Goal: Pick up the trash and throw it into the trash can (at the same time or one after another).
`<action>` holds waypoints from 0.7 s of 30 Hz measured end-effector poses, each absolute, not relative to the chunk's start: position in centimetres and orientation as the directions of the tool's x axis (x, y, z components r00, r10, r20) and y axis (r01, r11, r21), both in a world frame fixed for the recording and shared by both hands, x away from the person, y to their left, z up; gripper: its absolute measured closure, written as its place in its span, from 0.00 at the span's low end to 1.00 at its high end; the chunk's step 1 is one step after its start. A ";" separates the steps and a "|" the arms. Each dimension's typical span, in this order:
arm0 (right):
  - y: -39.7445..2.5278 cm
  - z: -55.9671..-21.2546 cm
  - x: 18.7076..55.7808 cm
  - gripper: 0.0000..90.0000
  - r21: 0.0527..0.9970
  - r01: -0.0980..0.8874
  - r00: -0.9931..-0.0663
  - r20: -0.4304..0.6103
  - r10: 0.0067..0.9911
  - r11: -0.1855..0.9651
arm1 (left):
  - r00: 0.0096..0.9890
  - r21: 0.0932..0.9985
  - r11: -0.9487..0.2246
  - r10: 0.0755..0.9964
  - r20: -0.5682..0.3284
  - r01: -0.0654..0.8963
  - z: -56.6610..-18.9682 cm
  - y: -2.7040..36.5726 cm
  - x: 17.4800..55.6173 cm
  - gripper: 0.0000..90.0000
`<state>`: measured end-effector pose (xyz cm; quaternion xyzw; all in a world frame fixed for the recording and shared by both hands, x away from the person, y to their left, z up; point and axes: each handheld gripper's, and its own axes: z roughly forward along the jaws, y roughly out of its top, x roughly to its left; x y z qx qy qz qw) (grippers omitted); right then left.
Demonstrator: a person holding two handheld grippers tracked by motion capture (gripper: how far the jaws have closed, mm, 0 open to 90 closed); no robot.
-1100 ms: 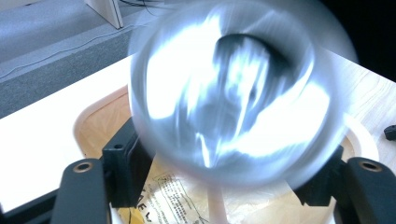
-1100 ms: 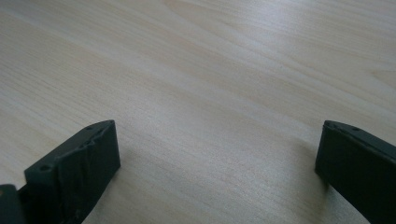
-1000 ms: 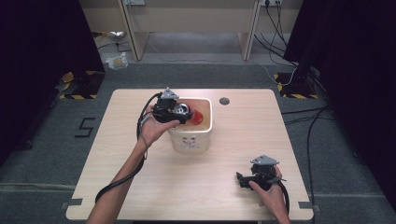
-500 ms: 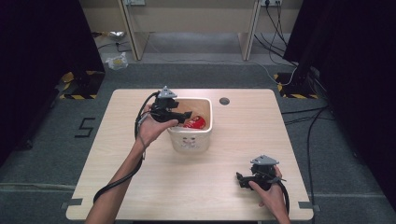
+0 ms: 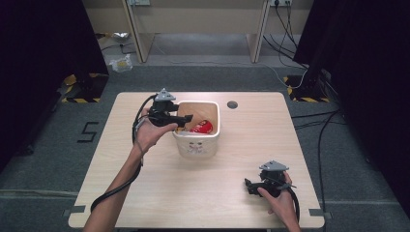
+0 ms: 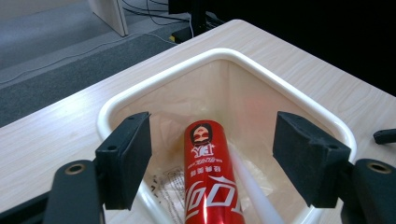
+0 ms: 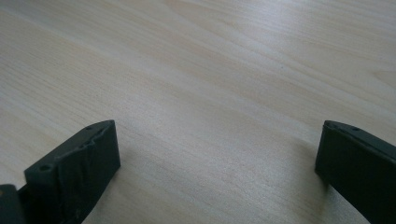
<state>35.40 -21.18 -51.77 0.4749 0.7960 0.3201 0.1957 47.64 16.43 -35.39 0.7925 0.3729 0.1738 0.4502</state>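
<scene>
Left gripper [image 5: 186, 118] sits at the left rim of the white bin [image 5: 214, 137], jaws spread wide with nothing between them, tips reaching just over the rim. From the left gripper view, that gripper [image 6: 210, 154] looks down into the bin [image 6: 261, 70], and the red can [image 6: 208, 177] lies inside on its side, leaning along the bin's floor, clear of both jaw pads. White straw-like stick [image 6: 252, 186] lies touching the can's side. Crumpled clear plastic wrapper [image 6: 166, 184] lies under and beside the can at the bin bottom. In the high view the red can [image 5: 201, 127] shows inside the bin toward its right half, apart from the jaw tips. Bin stands on the wooden table [image 5: 241, 193] near its middle, closer to the far edge. Right gripper [image 5: 249, 184] rests low near the table's front right corner, held in the person's right hand [image 5: 280, 203], well apart from the bin. Right gripper view shows its jaws [image 7: 215, 172] released and wide apart over bare wood [image 7: 210, 70], holding nothing. Small dark round hole [image 5: 232, 104] sits in the tabletop just behind the bin's right corner. Left hand [image 5: 150, 135] grips the left gripper from beside the bin, forearm coming in from the bottom.
</scene>
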 end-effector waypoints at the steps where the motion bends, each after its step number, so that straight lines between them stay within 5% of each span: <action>1: -21.2 -51.8 35.4 0.00 0.696 0.630 -0.473 -0.010 0.881 0.346 | 0.659 0.843 -0.314 0.749 -0.062 0.437 -35.4 16.7 47.6 0.31; 21: -21.2 -51.8 35.4 0.00 0.696 0.630 -0.473 -0.009 0.881 0.345 | 0.617 0.855 -0.272 0.784 -0.069 0.442 -35.5 20.8 46.5 0.31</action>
